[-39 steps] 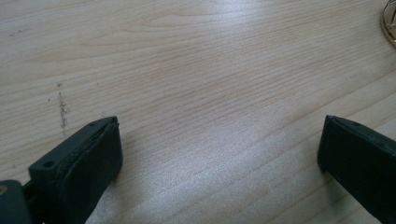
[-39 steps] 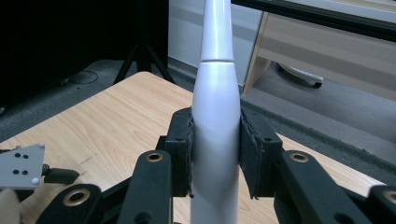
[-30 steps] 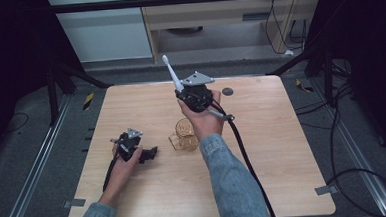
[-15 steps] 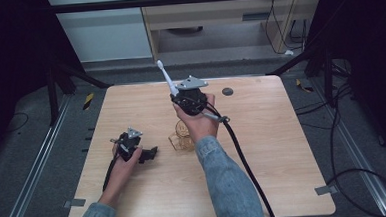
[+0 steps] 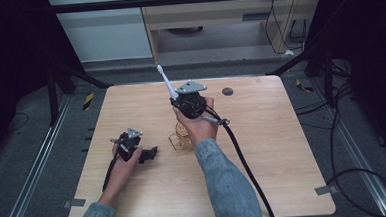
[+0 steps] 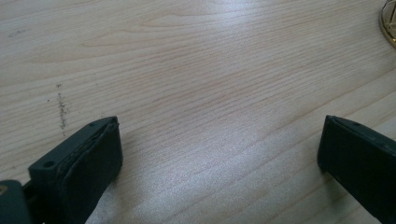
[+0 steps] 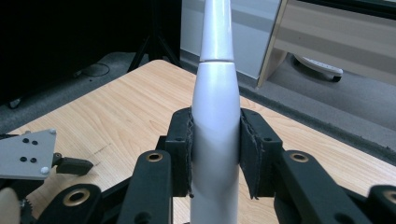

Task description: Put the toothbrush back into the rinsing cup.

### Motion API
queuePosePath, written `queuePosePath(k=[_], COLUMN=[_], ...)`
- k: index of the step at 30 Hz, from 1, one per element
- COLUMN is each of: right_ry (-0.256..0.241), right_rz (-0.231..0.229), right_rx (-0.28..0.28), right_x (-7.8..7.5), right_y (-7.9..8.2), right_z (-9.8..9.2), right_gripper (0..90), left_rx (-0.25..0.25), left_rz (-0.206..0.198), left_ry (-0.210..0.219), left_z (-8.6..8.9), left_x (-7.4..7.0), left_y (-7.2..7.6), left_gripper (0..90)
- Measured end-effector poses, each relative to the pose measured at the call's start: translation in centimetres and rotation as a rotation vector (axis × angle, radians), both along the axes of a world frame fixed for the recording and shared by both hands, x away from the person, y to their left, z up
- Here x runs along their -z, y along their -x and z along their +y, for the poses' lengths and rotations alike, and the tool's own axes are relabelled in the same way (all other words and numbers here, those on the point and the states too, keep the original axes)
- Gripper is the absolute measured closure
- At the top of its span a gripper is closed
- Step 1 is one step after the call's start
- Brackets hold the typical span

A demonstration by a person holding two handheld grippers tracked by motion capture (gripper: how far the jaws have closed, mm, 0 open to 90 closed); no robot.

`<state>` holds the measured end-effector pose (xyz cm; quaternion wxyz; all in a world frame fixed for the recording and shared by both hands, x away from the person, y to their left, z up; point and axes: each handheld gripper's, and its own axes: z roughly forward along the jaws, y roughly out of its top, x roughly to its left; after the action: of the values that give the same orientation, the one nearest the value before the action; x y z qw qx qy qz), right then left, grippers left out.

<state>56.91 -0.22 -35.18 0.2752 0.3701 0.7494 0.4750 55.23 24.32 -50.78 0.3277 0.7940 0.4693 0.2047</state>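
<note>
A white toothbrush (image 5: pixel 166 84) is clamped between the jaws of the right gripper (image 7: pixel 215 144) and held upright above the glass cup (image 5: pixel 181 137) on the table (image 5: pixel 283 149). Compared with a second ago, it has been raised higher. Carrying is judged the step in hand; next, a place to set it is needed. The left gripper (image 5: pixel 148 154) rests on the table, jaws apart.

Right gripper (image 5: pixel 176 100) is up over the table (image 5: pixel 283 149) middle with the toothbrush (image 5: pixel 165 81) poking up and far-left. Glass holder (image 5: pixel 181 137) sits just near of it. Left gripper (image 5: pixel 152 152) rests on the table, near-left.
</note>
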Motion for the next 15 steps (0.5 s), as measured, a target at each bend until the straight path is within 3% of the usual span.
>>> queuePosePath(k=[15], right_ry=[-0.003], right_rz=[0.011], right_rx=[0.000], right_x=[1.7], right_y=[-0.2], right_z=[0.0], right_gripper=[66.8], left_rx=[0.002], left_rz=[0.001], left_ry=[-0.002], left_z=[0.0], left_x=[0.0], left_y=[0.0], left_gripper=[0.0])
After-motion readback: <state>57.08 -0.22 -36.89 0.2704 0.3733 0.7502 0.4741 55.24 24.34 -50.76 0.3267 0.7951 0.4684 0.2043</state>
